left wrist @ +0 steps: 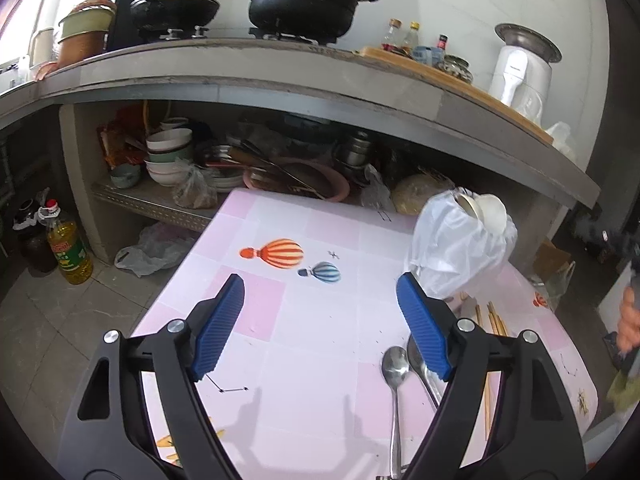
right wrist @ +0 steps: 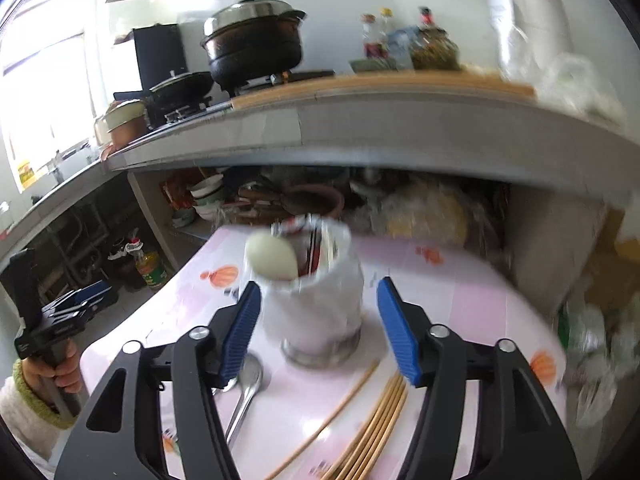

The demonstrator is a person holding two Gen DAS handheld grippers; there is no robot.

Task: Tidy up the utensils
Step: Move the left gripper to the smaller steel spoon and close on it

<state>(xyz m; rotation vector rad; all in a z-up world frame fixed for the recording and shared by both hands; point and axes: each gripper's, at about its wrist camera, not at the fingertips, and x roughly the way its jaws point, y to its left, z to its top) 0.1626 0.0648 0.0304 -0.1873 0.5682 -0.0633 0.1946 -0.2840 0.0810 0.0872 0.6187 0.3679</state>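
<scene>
We hold our left gripper [left wrist: 320, 324] above the pink counter [left wrist: 304, 360] with its blue fingers [left wrist: 222, 320] spread wide and nothing between them. In the left wrist view, two metal spoons [left wrist: 396, 364] lie on the counter at about five o'clock, bowls up, just beside the right-hand finger, and a few wooden chopsticks [left wrist: 494, 320] show past that finger at about four o'clock.

The utensil holder [left wrist: 460, 248] stands on the counter at about two o'clock in that view. It is a metal cup wrapped in a white plastic bag, and a pale ceramic spoon [left wrist: 494, 210] leans out of its mouth.

Our right gripper [right wrist: 318, 324] faces the same holder [right wrist: 316, 304] head on, fingers [right wrist: 244, 328] released and wide apart, one on either side of the holder; we cannot tell whether either touches it. In the right wrist view, which is blurred, the ceramic spoon [right wrist: 272, 258] sits at the holder's left rim with dark, thin utensils upright beside it inside; we cannot tell what they are. A metal spoon [right wrist: 246, 384] lies at seven o'clock, partly under the left-hand finger. A bundle of chopsticks [right wrist: 376, 428] lies at five o'clock, with one stray stick [right wrist: 332, 416] angled apart from it.
</scene>
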